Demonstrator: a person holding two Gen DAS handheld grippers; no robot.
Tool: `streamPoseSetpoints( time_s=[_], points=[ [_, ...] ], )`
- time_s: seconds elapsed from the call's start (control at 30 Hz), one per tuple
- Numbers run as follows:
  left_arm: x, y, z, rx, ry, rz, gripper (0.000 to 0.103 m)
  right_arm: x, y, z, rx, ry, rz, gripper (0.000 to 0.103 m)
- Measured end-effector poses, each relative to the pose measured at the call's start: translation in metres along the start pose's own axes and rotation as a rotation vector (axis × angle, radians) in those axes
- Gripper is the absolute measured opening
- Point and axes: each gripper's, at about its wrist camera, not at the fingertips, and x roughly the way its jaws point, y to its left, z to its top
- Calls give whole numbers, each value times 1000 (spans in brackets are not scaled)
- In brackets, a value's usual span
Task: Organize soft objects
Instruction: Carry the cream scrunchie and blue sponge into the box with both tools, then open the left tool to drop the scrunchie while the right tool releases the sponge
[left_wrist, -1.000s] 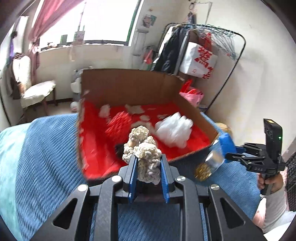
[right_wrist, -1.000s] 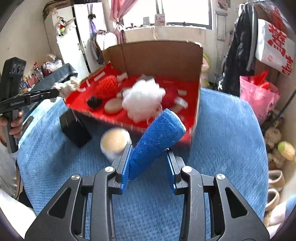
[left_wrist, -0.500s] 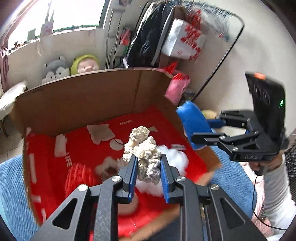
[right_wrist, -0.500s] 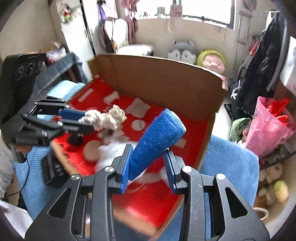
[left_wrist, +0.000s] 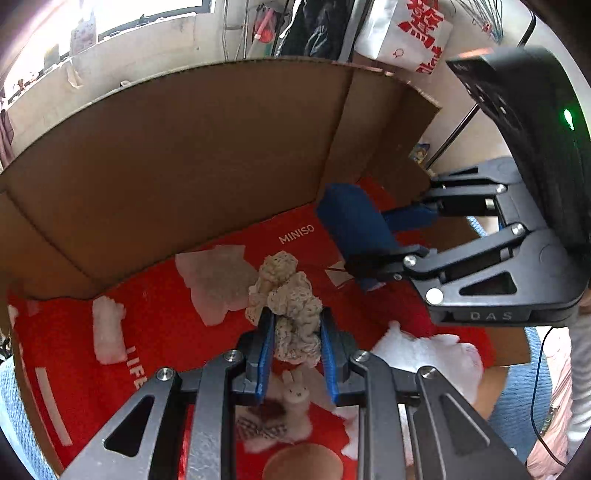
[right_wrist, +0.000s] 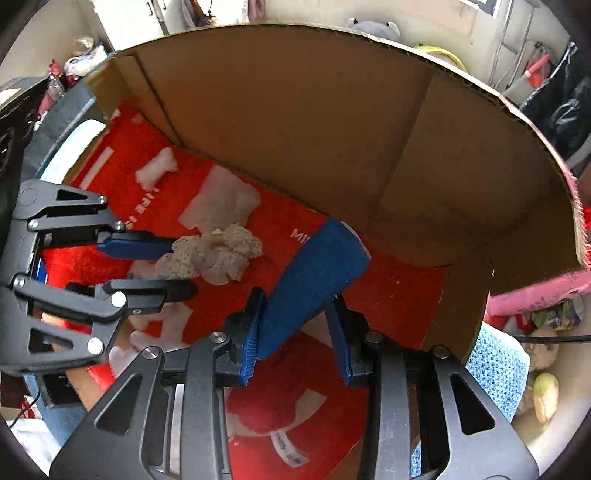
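My left gripper (left_wrist: 295, 354) is shut on a cream lace scrunchie (left_wrist: 291, 306) and holds it inside the cardboard box (left_wrist: 184, 166), above its red floor. It also shows in the right wrist view (right_wrist: 147, 266) with the scrunchie (right_wrist: 214, 254). My right gripper (right_wrist: 295, 336) is shut on a blue rolled cloth (right_wrist: 314, 273) and holds it over the box floor near the back right corner. It shows at the right of the left wrist view (left_wrist: 399, 236) with the blue cloth (left_wrist: 351, 225).
On the red box floor (left_wrist: 166, 288) lie a white fluffy piece (left_wrist: 428, 354), a small white bunny toy (left_wrist: 295, 395) and a tan round item (left_wrist: 303, 461). The box stands on a blue bedspread (right_wrist: 495, 369). Its tall back wall (right_wrist: 314, 110) rises close ahead.
Both grippers have moved forward and down into the box with their objects still held. The box walls now fill both views.
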Motion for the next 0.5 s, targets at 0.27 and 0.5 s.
streamPoseSetpoints(
  time_s=[0.27,0.5],
  points=[
    [11,1,4,4,18,-1,25,13,-4,7,34,32,-14,34],
    [19,-1,12,6,43,3,27,21,1,7,32,60,-27,35]
  ],
)
